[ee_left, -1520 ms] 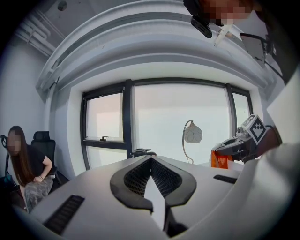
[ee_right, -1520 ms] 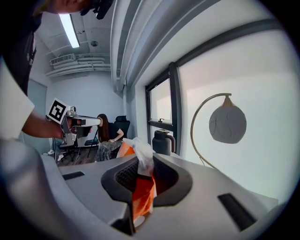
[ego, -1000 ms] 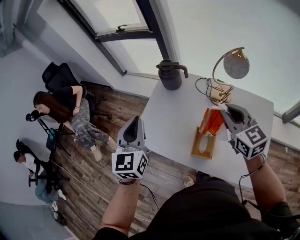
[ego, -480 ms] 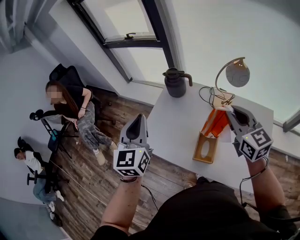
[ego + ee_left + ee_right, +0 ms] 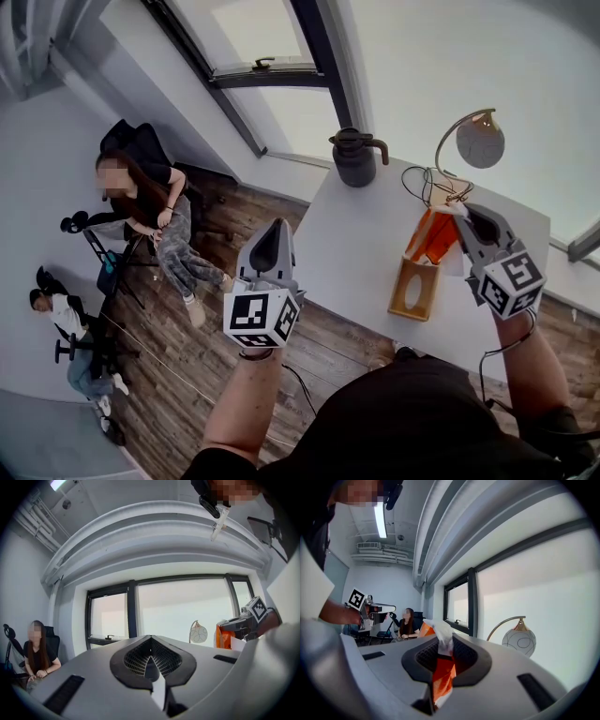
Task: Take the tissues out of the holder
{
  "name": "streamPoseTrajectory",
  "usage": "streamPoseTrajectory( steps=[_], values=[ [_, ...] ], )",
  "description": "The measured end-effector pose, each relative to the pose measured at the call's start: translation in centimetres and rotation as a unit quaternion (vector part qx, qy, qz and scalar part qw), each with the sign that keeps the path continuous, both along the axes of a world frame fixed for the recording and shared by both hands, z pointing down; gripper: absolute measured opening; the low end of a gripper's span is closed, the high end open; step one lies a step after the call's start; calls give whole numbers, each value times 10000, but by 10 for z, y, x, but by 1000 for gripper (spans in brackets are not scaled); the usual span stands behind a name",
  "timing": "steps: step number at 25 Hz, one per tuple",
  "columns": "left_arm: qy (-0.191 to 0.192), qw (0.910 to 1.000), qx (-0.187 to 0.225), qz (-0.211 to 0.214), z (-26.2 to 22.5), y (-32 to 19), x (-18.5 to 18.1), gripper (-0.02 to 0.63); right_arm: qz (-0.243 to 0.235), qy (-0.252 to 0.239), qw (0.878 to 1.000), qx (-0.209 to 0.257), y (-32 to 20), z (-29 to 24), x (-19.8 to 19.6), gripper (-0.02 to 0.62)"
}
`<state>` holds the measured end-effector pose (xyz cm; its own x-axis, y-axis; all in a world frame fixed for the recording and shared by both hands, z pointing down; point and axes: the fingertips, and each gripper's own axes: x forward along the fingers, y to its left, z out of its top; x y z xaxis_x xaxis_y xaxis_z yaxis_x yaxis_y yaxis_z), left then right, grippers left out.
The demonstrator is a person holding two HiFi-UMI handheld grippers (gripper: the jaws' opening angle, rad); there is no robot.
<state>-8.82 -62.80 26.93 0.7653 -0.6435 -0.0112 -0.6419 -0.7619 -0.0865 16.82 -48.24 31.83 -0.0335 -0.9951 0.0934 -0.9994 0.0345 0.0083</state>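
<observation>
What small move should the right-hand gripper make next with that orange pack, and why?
Probably a short lift straight up. The right gripper has its jaws closing on the top of the orange tissue pack, which sits between them. The pack's lower end seems to be at the mouth of the wooden holder on the table, so a little more height should free it.

The orange tissue pack (image 5: 431,236) with a white tip is tilted, its top pinched between the closing jaws of the right tool (image 5: 464,217). Its lower end is at the open top of the wooden holder (image 5: 412,289), which stands on the tabletop (image 5: 356,225).
</observation>
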Motion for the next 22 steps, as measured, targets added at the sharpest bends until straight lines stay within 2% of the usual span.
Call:
streamPoseTrajectory(
  steps=[6,15,22],
  values=[
    [-7,10000,-31,-53,3,-2,-1,5,-76,-214,9997,-42,-4,6,1,35],
    [23,9999,-119,-75,6,-1,1,5,-215,-31,9994,-267,-3,21,-2,34],
    [45,9997,-182,-140,8,-7,-2,5,-226,-22,9994,-242,-7,18,-1,34]
  ],
)
